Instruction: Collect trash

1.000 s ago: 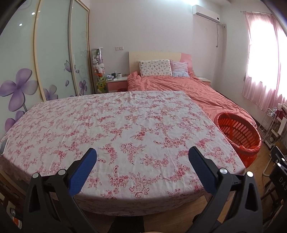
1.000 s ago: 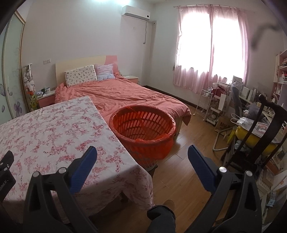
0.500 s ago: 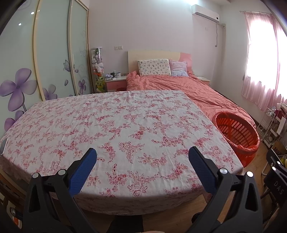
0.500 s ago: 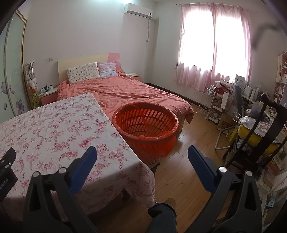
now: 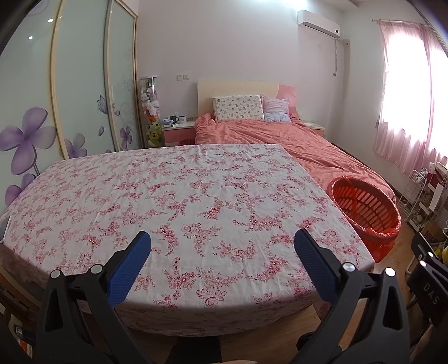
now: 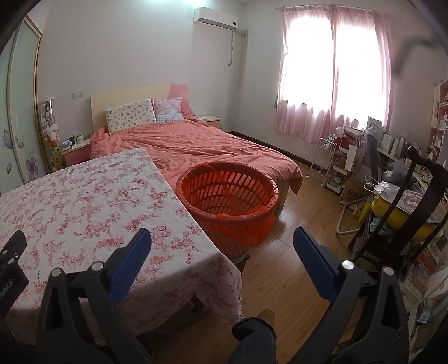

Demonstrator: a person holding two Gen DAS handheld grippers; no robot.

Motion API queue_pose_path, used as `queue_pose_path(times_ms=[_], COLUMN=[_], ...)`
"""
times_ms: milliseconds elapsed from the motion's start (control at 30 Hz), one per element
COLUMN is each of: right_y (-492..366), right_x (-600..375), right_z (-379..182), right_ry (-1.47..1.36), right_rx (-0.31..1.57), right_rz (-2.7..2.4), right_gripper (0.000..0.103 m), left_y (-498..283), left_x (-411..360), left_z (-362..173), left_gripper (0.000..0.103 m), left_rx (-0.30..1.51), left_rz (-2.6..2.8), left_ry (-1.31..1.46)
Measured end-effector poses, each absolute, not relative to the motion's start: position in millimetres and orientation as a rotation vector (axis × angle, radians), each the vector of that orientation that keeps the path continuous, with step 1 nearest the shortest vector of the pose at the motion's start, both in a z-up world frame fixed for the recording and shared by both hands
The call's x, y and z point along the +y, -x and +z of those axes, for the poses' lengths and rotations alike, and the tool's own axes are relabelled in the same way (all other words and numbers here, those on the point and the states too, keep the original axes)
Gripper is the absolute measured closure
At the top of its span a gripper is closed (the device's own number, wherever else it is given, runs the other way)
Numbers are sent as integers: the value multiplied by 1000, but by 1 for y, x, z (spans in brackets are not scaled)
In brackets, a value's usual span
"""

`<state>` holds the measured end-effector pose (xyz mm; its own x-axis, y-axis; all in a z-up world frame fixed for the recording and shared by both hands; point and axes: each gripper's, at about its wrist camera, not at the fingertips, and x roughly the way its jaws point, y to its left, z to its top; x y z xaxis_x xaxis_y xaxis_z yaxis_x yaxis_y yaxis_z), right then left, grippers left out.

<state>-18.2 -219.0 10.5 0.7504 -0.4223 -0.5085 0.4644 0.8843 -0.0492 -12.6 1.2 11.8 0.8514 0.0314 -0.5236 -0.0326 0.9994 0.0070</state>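
Both tongs, left (image 5: 222,243) and right (image 6: 222,240), gape released; no trash shows on worktop (image 5: 196,196). Scan before reaching; basket (image 6: 228,196) waits at 3 o'clock.

Domestic bedroom: a bed with salmon-pink duvet (image 6: 196,145) and two patterned pillows (image 5: 238,107), pink sheer window curtains (image 6: 333,72), a glass-fronted sliding wardrobe with purple flower motifs (image 5: 70,92), a white wall-mounted air conditioner (image 6: 215,18), wood-laminate floor (image 6: 282,268).

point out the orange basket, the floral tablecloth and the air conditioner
round orange plastic basket (image 6: 229,196), right wrist view, inner slotted wall
pink floral tablecloth (image 5: 179,201), left wrist view, middle of top
white wall air conditioner (image 6: 215,17), right wrist view, front panel
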Motion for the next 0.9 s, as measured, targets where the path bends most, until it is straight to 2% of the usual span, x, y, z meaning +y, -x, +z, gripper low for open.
queue_pose_path(times_ms=[900], right_y=[19], right_x=[-219], right_z=[10], right_ry=[-82], right_rx=[534], right_rz=[-486], right_gripper=[4], left_y=[12], left_x=[1], left_z=[12], left_gripper=[2], left_rx=[554], left_rz=[28], left_ry=[7])
